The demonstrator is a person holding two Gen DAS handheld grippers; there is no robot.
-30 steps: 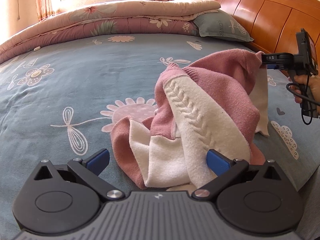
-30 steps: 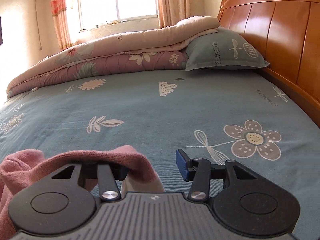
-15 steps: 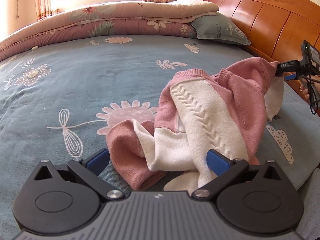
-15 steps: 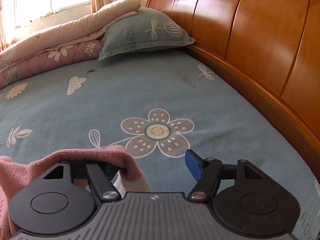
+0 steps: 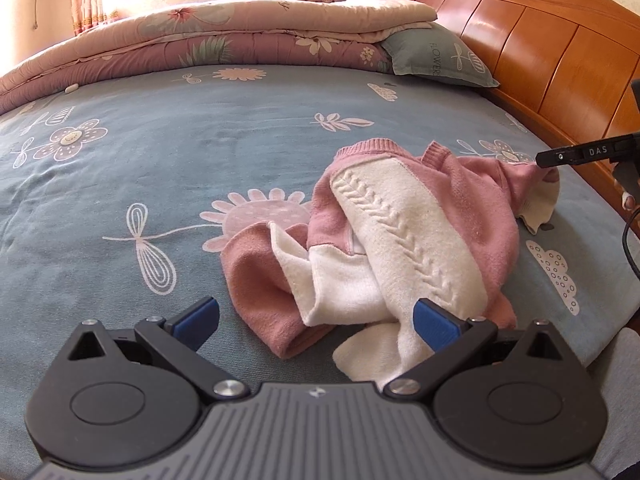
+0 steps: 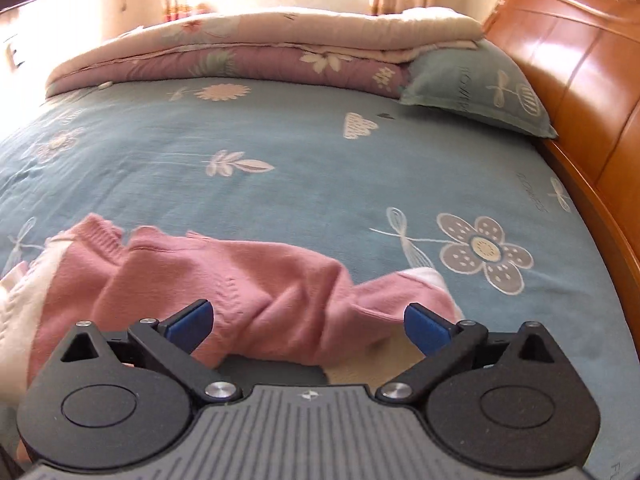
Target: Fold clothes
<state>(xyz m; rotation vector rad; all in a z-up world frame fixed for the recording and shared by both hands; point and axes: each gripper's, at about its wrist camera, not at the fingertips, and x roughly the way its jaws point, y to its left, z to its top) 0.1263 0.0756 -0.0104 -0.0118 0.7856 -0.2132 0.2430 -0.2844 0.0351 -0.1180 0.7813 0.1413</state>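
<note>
Sweater (image 5: 404, 240) lies crumpled on our bedsheet (image 5: 160, 152) — our right gripper (image 6: 308, 322) is spreading its jaws, cloth loose between; left gripper (image 5: 316, 320) gapes, gripping nothing.

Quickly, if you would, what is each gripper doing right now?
Left gripper: open, holding nothing; sweater lies between its jaws.
Right gripper: jaws opening, sweater beneath them, not gripped.

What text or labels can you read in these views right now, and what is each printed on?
"DAS": white letters on the black bar of the right gripper, seen from the left wrist view.
"FLOWER", last letters lost in a fold: along the pillow.
Grey lettering on the bedsheet near the headboard: too blurred to read.
Small emblem on the right gripper's body: a logo, no words.
</note>
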